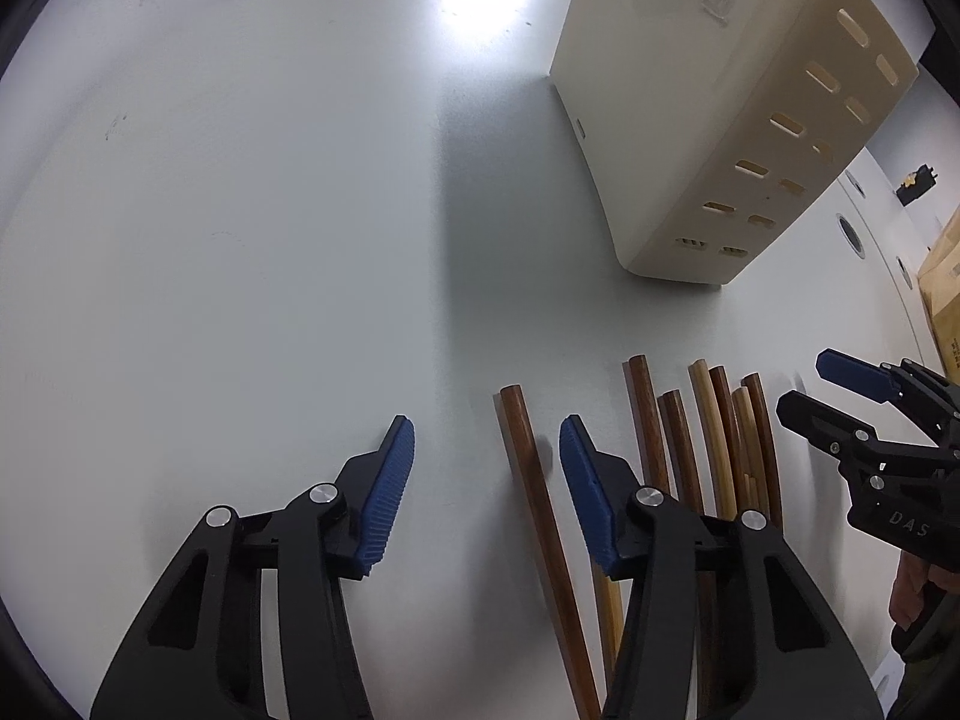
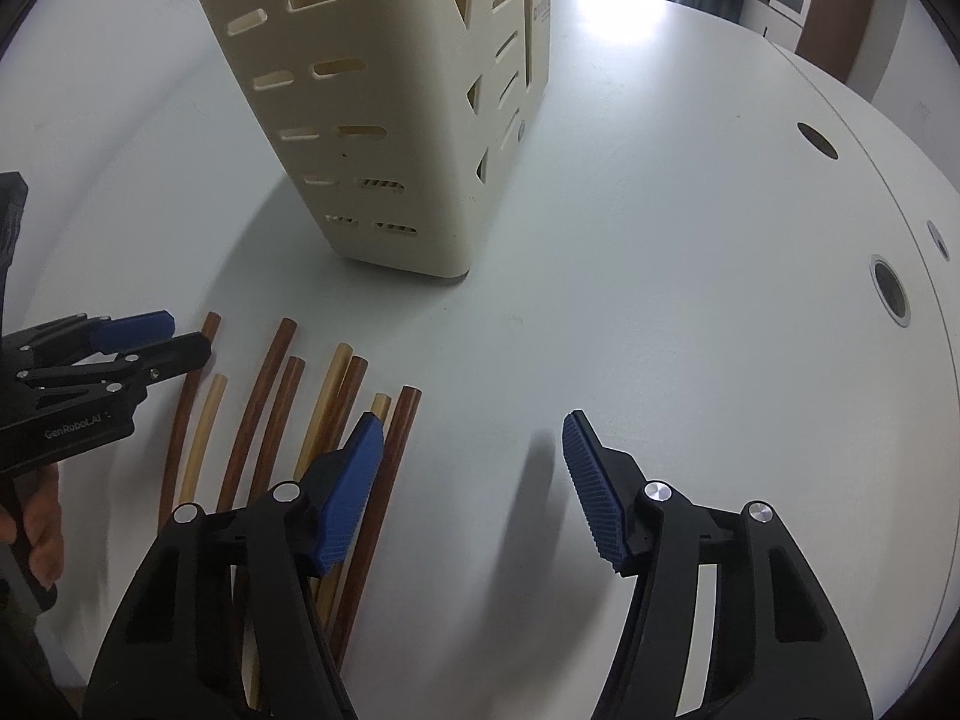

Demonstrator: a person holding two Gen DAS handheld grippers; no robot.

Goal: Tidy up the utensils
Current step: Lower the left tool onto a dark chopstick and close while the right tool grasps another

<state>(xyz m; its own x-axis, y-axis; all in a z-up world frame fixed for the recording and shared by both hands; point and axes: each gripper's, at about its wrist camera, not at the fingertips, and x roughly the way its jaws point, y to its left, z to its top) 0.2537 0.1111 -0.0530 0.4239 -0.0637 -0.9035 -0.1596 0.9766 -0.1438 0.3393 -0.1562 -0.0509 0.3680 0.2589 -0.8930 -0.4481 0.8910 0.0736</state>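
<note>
Several chopsticks (image 1: 714,438) (image 2: 282,414), dark brown and pale tan, lie side by side on the white table (image 1: 240,240). A cream slotted utensil holder (image 1: 690,150) (image 2: 372,120) stands behind them. My left gripper (image 1: 486,450) (image 2: 186,336) hangs open over the left end of the row, with the leftmost dark chopstick (image 1: 528,468) between its jaws and no pad pressing on it. My right gripper (image 2: 474,450) (image 1: 807,384) is open at the right end. The rightmost dark chopstick (image 2: 399,450) lies just inside its left pad (image 2: 354,480).
Round cable holes (image 2: 888,291) and a seam mark the table's right side. A cardboard box (image 1: 945,300) sits beyond the table edge. A person's hand (image 2: 42,528) holds the left gripper's handle. Bare tabletop spreads left of the chopsticks and right of the holder.
</note>
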